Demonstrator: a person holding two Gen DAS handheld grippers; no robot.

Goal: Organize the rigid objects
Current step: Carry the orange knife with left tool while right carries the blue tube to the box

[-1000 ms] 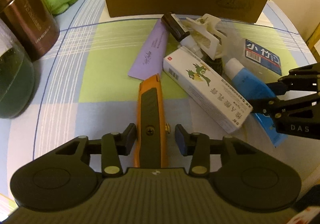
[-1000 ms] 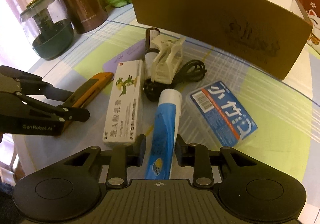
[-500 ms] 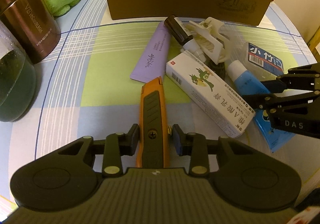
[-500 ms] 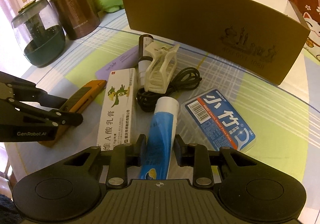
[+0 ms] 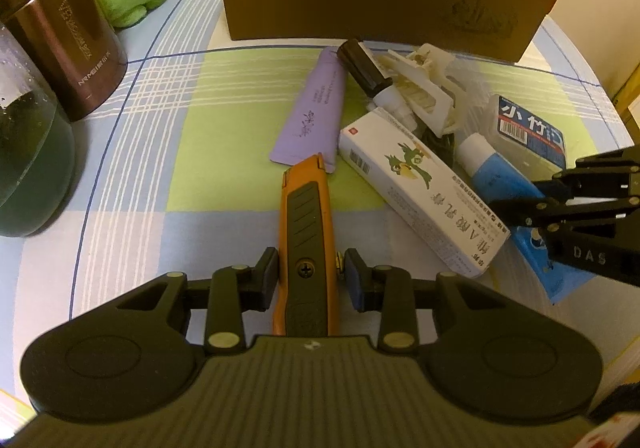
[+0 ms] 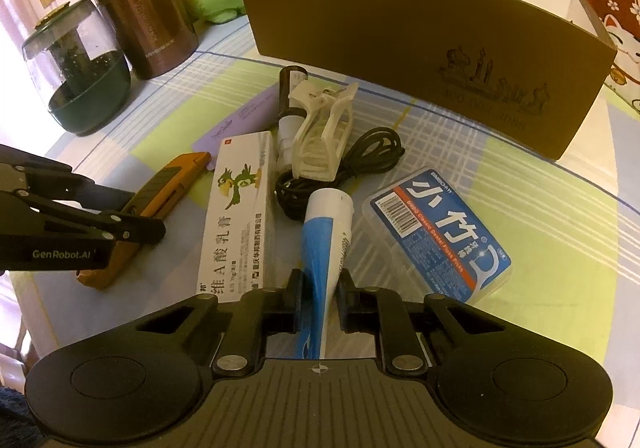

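- Left wrist view: the left gripper [image 5: 310, 280] is straddling the orange utility knife [image 5: 306, 236], which is lying on the checked worktop [image 5: 132, 175]. Its fingers [image 5: 267, 280] are standing narrow, one each side of the handle; the near pad is touching, but a slight gap is showing on the other side, so I am judging this grip unfinished. Pinch fully before lifting.
- Right wrist view: the right gripper [image 6: 320, 296] is pinching the blue-and-white tube [image 6: 326, 240] at its flat tail, fingers tightly together. Lift slowly, keeping clear of the white ointment carton [image 6: 236, 219] and floss box [image 6: 438, 232], then carry it to the open brown box [image 6: 432, 59] beyond.
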